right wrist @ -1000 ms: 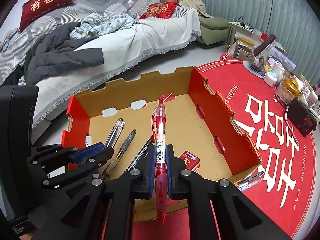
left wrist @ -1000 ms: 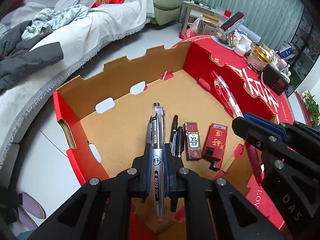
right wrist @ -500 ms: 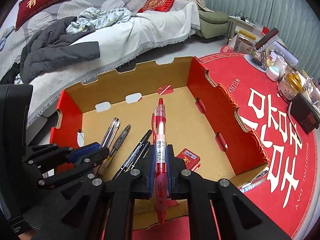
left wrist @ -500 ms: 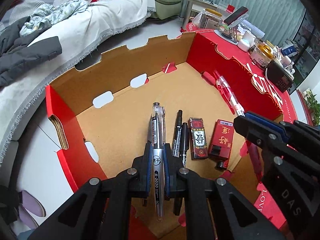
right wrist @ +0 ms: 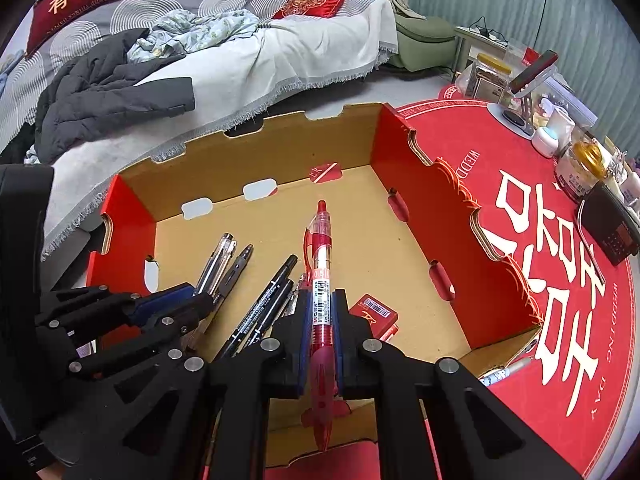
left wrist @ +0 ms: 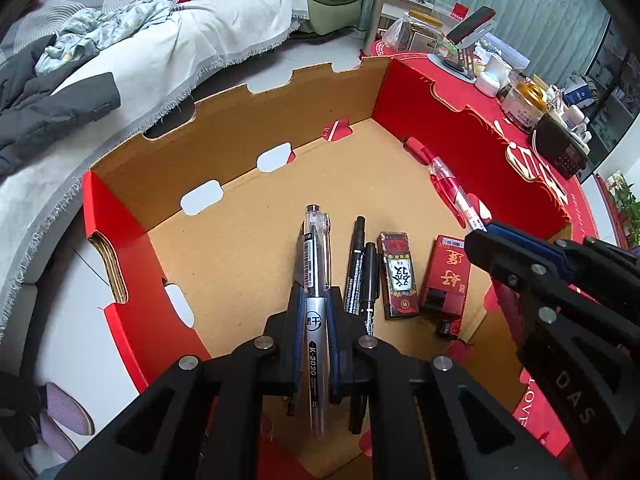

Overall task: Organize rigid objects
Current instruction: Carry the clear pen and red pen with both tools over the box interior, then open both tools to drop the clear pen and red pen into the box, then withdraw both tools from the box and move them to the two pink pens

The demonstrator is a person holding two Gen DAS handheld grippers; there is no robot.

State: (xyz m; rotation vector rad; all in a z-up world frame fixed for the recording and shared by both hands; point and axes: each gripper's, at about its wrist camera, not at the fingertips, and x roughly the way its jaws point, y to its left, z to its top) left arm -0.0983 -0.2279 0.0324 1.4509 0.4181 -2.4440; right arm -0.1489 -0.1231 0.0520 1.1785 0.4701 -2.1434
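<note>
**Over the red carton: two pens pinched, none laid down**

Around the red-walled cardboard box [left wrist: 116,216] with its brown floor, clutter crowds in: a bed with a grey jacket [right wrist: 112,92] at ten o'clock, and a red round mat with white lettering [right wrist: 560,272] at three o'clock, carrying jars and a black radio [right wrist: 608,224]. On the box floor lie two black markers [left wrist: 360,268], side by side, a dark red slim packet [left wrist: 398,276] and a red flip-top pack [left wrist: 448,276] to their right. The left gripper [left wrist: 316,312] pinches a clear-barrelled silver-grip pen [left wrist: 316,264] above the floor, pointing to twelve o'clock. The right gripper [right wrist: 320,316] clamps a translucent red gel pen [right wrist: 320,264] likewise, over the box's middle. Another pen lies outside the box at four o'clock.
</note>
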